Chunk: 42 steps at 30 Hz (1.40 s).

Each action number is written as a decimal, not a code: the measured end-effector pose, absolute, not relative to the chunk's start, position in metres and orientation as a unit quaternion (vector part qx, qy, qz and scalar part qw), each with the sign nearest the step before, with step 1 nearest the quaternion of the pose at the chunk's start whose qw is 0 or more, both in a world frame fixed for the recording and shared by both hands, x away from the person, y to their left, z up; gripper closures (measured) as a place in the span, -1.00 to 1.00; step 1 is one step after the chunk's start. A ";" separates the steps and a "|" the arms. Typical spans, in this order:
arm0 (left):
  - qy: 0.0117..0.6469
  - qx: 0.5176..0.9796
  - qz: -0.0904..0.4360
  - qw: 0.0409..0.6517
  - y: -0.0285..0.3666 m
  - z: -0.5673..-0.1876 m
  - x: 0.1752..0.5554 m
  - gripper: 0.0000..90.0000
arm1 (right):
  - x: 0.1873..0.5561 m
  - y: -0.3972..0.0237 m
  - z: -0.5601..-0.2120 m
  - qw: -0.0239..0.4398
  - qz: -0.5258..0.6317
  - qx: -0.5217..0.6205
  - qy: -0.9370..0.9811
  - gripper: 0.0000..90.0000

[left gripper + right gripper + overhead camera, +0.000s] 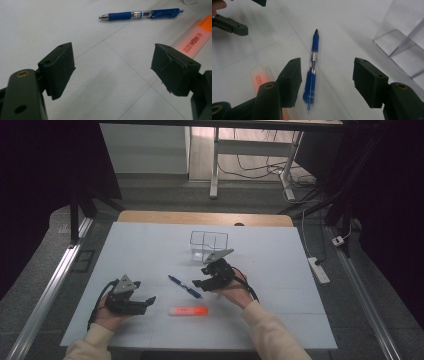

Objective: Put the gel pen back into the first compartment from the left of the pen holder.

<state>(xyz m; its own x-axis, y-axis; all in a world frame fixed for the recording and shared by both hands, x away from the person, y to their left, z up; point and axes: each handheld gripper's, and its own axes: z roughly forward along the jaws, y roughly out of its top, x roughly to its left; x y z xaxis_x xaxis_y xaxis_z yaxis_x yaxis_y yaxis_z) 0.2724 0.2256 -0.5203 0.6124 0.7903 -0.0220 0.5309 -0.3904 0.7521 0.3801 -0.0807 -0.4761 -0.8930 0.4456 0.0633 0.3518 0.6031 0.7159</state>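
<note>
A blue pen [185,287] lies slantwise on the white table [150,245], near the middle. My right gripper [200,276] hovers at the pen's right end, open. In the right gripper view the blue pen [313,65] lies between the two spread jaws of my right gripper [327,75], closer to the left one, and nothing presses on it. An orange highlighter [188,311] lies in front of the pen. My left gripper [145,295] rests at the front left, open and empty. In the left gripper view my left gripper [112,65] faces the pen [140,15] and highlighter [195,40].
A clear plastic container [209,245] with a divider stands just behind the right gripper, also at the right in the right gripper view as the container [402,45]. The left gripper [229,23] appears far off there, and the highlighter [260,77] by the left jaw.
</note>
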 end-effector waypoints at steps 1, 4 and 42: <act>0.404 0.816 0.173 0.376 0.226 -0.520 0.272 -0.58 | 0.382 -0.077 -0.476 0.060 0.383 0.224 0.894 -0.12; 0.400 0.816 0.175 0.378 0.225 -0.519 0.271 -0.58 | 0.385 -0.066 -0.478 0.059 0.377 0.226 0.896 -0.10; 0.406 0.820 0.175 0.364 0.225 -0.523 0.272 -0.58 | 0.411 0.017 -0.522 0.052 0.290 0.208 0.933 0.30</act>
<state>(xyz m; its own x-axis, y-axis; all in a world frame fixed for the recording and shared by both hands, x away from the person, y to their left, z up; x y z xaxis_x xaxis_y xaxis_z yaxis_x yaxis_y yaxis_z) 0.2719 0.2248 -0.5230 0.6087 0.7934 -0.0079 0.5379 -0.4053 0.7391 0.4106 0.0170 -0.5221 -0.9082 0.4179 0.0245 0.3580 0.7450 0.5628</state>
